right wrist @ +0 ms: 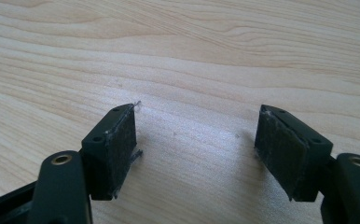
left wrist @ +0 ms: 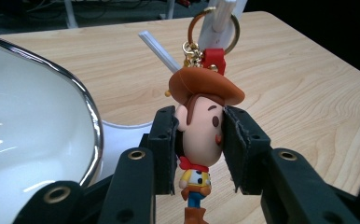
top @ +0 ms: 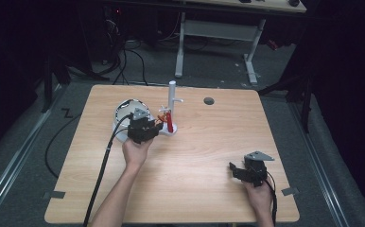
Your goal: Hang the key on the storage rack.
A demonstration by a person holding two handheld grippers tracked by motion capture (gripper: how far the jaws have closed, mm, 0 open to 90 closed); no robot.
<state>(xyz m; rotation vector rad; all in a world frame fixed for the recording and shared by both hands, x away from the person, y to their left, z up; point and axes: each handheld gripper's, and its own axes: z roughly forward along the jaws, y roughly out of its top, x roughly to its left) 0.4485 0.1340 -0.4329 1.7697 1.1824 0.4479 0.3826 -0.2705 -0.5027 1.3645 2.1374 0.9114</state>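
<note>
Left claw (left wrist: 199, 144) sits closest to its camera, pads clamped on either side of the head of a cowboy keychain figure (left wrist: 199, 135). I read that as a firm pinch: both pads press the head, one at the back, one at the cheek. Figure hangs upright, brown hat above the pads, red scarf, yellow shirt and boots below them. Its gold chain and a red tag run up to a brown key ring (left wrist: 214, 29), which loops round a white peg (left wrist: 221, 16) of the stand.

From the high view, the left claw (top: 158, 125) is at the base of the white stand (top: 172, 101), near the far-middle of the tabletop (top: 199, 161). The figure reads there as just a small red and orange shape beside the stand post. White bowl with a chrome rim (top: 124, 109) is just beside the claw on its left; in the left claw's camera the rim nearly touches the claw body.

Right claw (top: 232, 168) rests well apart, near the front right corner of the tabletop, in the person's right hand (top: 260, 194). Its jaws stand wide, nothing between the pads (right wrist: 115, 149), bare wood under them.
</note>
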